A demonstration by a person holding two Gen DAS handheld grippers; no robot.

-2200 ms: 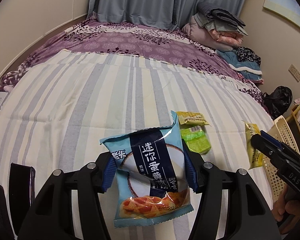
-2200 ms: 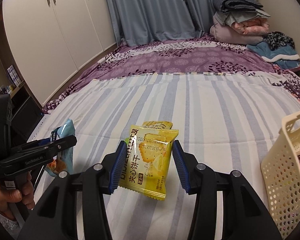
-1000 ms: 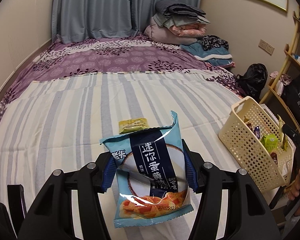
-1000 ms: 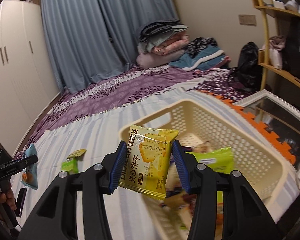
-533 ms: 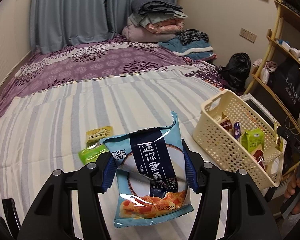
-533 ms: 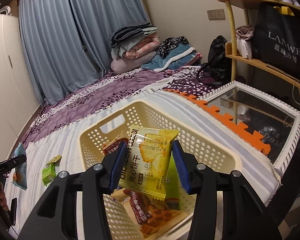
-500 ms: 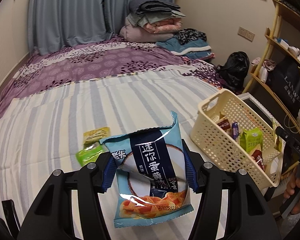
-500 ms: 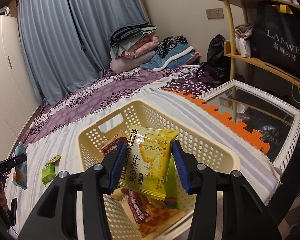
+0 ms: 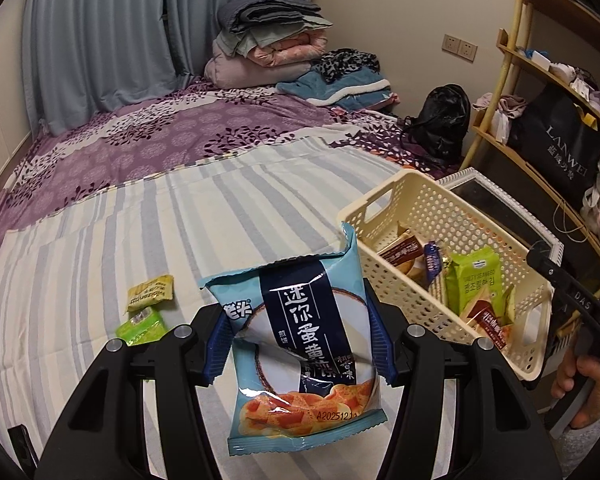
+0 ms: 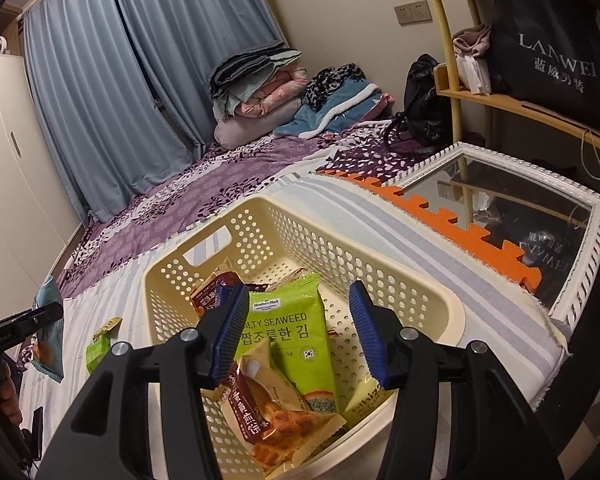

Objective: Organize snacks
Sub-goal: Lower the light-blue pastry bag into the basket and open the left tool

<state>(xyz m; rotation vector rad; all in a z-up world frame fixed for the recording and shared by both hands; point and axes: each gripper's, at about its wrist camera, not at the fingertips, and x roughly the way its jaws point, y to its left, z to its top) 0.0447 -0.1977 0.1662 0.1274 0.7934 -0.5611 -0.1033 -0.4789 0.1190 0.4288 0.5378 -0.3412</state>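
So my right gripper [image 10: 298, 330] is sitting over the basket [image 10: 428, 300] with its jaws just opening and nothing between them now; the yellow cracker pack [image 10: 370, 400] it was carrying is lying down in the basket's near corner beside the seaweed pack [image 10: 288, 332]. My left gripper [image 9: 298, 344] is squeezing the blue bag [image 9: 304, 340] above the bed [image 9: 140, 220] and swinging closer to the basket, so that's probably going in next. Two small packs [image 9: 144, 312] are waiting on the bed.

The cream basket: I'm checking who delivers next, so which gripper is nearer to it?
Right. The right gripper hangs open directly over the cream basket, above the snacks inside. The left gripper, holding the blue snack bag, is off to the basket's side over the striped bedsheet.
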